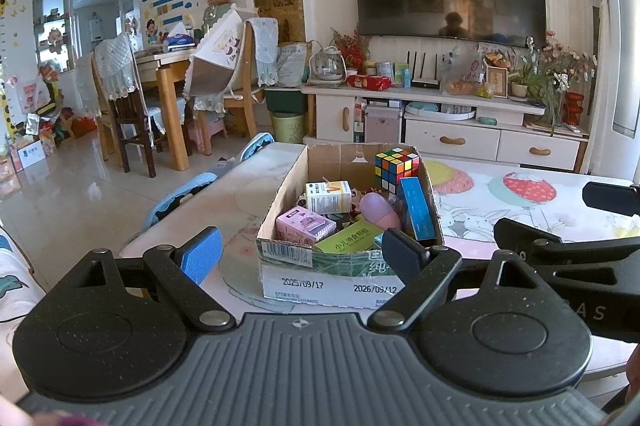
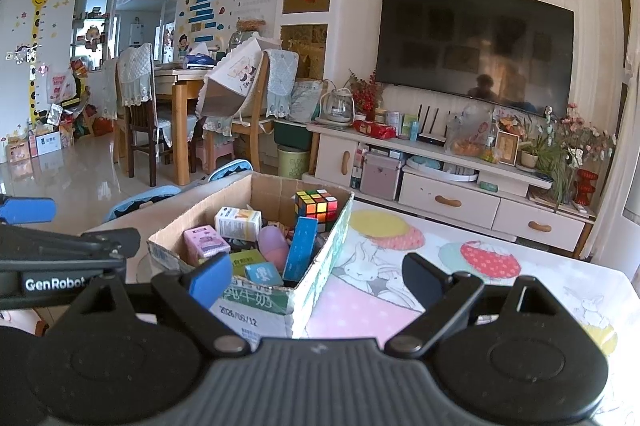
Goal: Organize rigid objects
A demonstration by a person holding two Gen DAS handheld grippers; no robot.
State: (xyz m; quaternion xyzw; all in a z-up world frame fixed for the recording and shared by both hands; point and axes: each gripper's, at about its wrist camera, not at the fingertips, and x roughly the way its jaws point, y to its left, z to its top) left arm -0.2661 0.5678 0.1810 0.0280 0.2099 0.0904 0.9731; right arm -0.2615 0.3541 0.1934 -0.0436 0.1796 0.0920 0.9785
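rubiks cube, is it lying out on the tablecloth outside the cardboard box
No, the rubiks cube sits inside the cardboard box, at its far right corner, behind the upright blue box.

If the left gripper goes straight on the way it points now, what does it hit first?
Most likely the near wall of the cardboard box, which sits between the open jaws of the left gripper. Depth is hard to judge in this fisheye view.

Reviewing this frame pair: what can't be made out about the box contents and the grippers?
- Cardboard box bottom layer: both views, covered by the Rubik's cube, blue box and the other items.
- Green box label: left wrist view, partly behind the box wall.
- Right gripper: only finger parts show at the left view's right edge.
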